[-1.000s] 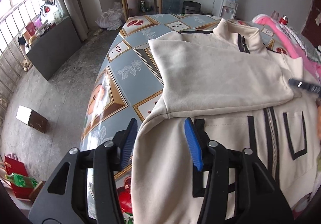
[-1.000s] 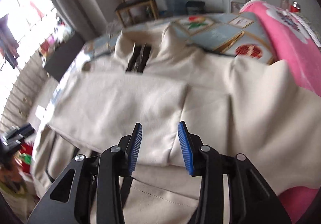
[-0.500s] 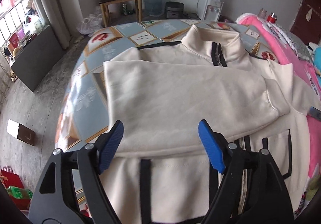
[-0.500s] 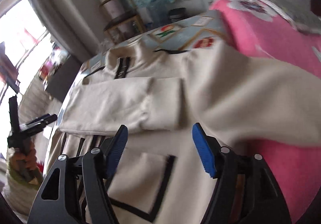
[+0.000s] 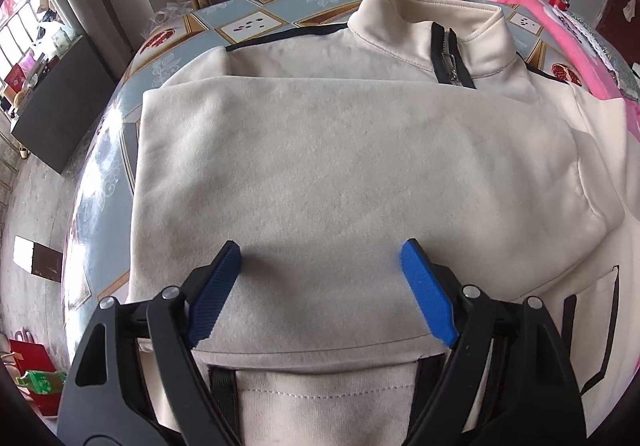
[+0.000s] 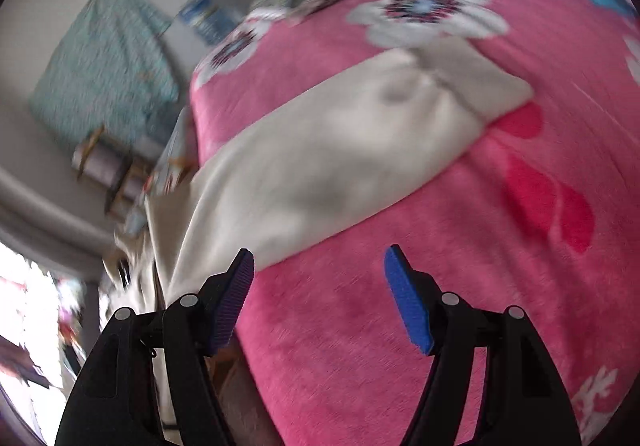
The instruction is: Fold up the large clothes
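- The cream jacket (image 5: 340, 174) lies front-up on the patterned table (image 5: 120, 118); one sleeve (image 5: 360, 182) is folded across its chest, below the collar (image 5: 428, 34); the other sleeve (image 6: 340, 150) trails off the jacket onto the pink blanket (image 6: 460, 246).
- A second ago the left gripper (image 5: 320, 278) stood narrower at the jacket's side edge; now it hovers over the folded sleeve, jaws spread wide, holding nothing.
- The right gripper (image 6: 320, 286) has swung off the jacket toward the stray sleeve; jaws apart, empty; that sleeve is probably the next fold.

Cream zip-collar jacket (image 5: 320, 166) lies flat, 1 sleeve (image 6: 340, 150) stretched over pink blanket.
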### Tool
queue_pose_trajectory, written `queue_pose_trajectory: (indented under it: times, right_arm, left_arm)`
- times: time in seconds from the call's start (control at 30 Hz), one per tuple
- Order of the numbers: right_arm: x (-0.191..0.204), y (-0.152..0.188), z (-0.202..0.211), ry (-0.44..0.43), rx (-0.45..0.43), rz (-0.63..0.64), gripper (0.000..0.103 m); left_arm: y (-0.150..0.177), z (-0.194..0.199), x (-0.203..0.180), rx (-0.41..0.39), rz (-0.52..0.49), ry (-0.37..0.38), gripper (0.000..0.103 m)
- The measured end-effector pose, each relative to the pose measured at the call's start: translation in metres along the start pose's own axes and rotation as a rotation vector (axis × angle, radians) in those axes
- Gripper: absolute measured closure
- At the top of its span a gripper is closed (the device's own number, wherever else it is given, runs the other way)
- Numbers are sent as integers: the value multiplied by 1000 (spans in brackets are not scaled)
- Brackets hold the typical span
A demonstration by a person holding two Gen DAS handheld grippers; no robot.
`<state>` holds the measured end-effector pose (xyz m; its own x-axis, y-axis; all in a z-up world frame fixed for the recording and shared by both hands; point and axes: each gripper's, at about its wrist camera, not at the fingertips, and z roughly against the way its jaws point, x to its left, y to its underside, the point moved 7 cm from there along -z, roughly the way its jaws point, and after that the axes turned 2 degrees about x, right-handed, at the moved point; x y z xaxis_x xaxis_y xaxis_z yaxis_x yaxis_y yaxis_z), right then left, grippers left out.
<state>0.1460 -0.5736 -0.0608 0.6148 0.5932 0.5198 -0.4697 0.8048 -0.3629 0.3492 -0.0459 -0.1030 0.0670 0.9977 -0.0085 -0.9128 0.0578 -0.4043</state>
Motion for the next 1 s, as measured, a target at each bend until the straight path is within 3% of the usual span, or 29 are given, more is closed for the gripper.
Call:
queue_pose_trajectory:
  times: [0.13, 0.33, 0.43, 0.5, 0.6, 0.73, 0.83, 1.0]
  right_arm:
    - [-38, -26, -1, -11, -60, -162, 37]
    - [-74, -64, -27, -33, -90, -296, 39]
    - [-79, -74, -38, -2, -101, -294, 55]
    - [-78, -81, -38, 47, -111, -265, 74]
    - [-74, -84, -29, 76, -131, -227, 89]
    - [-34, -88, 8, 93, -213, -110, 90]
    - [26, -89, 48, 58, -283, 39, 91]
    - [167, -61, 112, -156, -338, 297, 91]
  left_arm:
    - [0, 0, 0, -1, -7, 3, 23]
    - [-1, -1, -1, 2, -3, 6, 23]
    - [-1, -1, -1, 0, -2, 7, 23]
    - [-1, -1, 0, -2, -1, 7, 23]
    - [-1, -1, 1, -6, 0, 8, 23]
    - [0, 0, 2, -17, 7, 8, 23]
    - [0, 1, 2, -22, 9, 16, 23]
    - [2, 7, 10, -27, 47, 48, 24]
